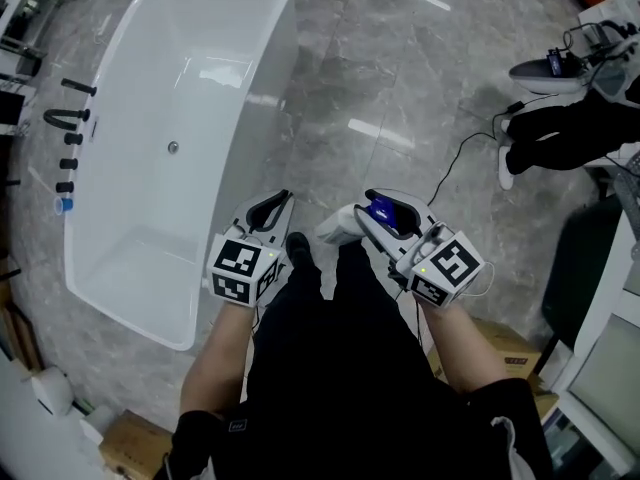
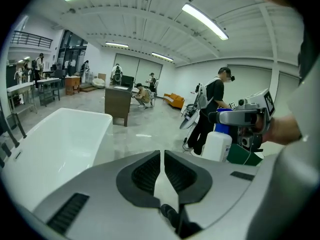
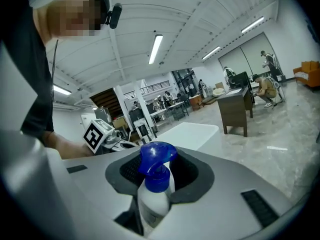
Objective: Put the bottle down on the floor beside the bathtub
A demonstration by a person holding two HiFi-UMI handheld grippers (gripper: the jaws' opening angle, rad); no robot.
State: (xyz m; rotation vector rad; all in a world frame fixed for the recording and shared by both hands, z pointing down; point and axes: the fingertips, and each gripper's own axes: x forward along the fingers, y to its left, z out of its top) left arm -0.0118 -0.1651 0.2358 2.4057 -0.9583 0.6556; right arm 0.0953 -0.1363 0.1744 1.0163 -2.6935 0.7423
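A white spray bottle [image 1: 338,228] with a blue trigger head [image 1: 383,211] is held in my right gripper [image 1: 364,204], which is shut on it, above the grey floor in front of my legs. In the right gripper view the bottle [image 3: 153,196] stands upright between the dark pads, gripped at its neck by the right gripper [image 3: 159,160]. My left gripper [image 1: 283,202] hangs close beside it on the left, jaws together and nothing in them; the left gripper view shows only a thin slit between the jaws of the left gripper [image 2: 162,155]. The white bathtub [image 1: 272,108] lies to the left.
Black tap fittings [image 1: 68,118] stand along the tub's far left side. A second person [image 1: 570,133] stands at the right beside a cable [image 1: 465,153] on the floor. Cardboard boxes [image 1: 510,348] sit at my right and lower left. A dark desk [image 2: 116,105] is farther off.
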